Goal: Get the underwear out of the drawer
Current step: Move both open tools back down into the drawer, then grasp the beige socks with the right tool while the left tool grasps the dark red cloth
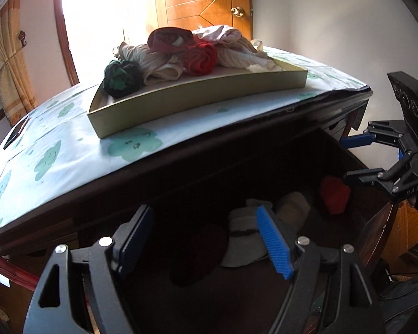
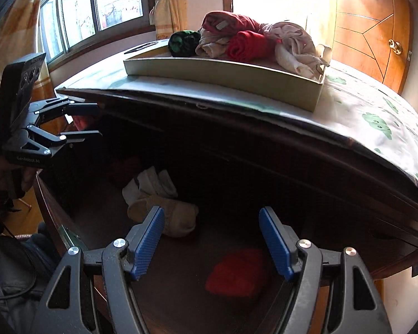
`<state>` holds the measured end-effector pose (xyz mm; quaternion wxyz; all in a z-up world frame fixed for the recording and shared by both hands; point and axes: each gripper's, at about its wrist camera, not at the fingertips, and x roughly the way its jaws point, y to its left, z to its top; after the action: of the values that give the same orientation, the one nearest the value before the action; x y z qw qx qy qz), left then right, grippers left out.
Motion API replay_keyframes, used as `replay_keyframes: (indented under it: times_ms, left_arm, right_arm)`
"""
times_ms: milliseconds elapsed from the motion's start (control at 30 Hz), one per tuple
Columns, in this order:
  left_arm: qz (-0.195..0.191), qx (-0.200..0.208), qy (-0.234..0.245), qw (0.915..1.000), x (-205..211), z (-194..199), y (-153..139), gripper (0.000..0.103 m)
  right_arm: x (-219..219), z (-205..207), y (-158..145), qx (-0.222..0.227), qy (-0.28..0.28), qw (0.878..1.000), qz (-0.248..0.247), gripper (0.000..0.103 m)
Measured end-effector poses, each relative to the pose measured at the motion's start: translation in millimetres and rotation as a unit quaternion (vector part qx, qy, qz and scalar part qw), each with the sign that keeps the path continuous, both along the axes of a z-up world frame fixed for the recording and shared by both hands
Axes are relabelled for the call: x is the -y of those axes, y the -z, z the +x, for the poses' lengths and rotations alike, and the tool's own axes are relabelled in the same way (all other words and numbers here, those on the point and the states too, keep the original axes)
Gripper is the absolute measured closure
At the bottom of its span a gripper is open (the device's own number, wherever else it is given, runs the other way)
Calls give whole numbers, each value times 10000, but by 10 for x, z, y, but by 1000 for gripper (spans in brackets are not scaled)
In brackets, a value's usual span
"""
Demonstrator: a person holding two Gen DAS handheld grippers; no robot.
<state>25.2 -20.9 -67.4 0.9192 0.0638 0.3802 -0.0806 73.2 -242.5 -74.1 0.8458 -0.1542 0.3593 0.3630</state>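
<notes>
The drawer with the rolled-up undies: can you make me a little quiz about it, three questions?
1. True or false: the right tongs are shut on the bright red folded cloth.
2. Which lies in the shallow cardboard tray on top? A) a dark green rolled cloth B) a blue shoe C) a book
3. Fill in: the tan rolled cloth lies inside the open dark wooden ____.

Key: 1 false, they are open above it; 2 A; 3 drawer.

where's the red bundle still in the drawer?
The red bundle lies on the drawer floor, right of the tan sock, directly ahead of the open right gripper.
</notes>
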Motion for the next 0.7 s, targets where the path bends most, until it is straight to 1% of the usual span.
replay_keyframes:
  times_ms: [67,167,267,467,533,633,700]
  left_arm:
    - [63,-113,15,9999,-18,8,53,25]
    - [173,-293,83,9994,-24,27,119,25]
    - [274,-399,127,9987,-25,34,169,25]
    - [272,-599,209,9976,-27,52,233,25]
    - [331,-721,291,9964,-10,84,272,25]
    - [319,-964,419,9940,18,138,323,25]
    - [413,-1115,548,9914,69,163,364,25]
  right_arm:
    - [-40,-10,46,14,-68,9999,-146,31]
    - [-93,-3,107,-115,-193,9995,-234,31]
    - [-168,1,159,-147,-273,9990,-327,31]
    - [-283,-18,203,-158,-394,9984,-382,31]
    - [-309,-21,206,-145,-420,9982,-411,31]
    - [-368,-10,213,-120,-466,9978,-453,31]
    - [-417,-8,207,-69,-520,9973,-515,31]
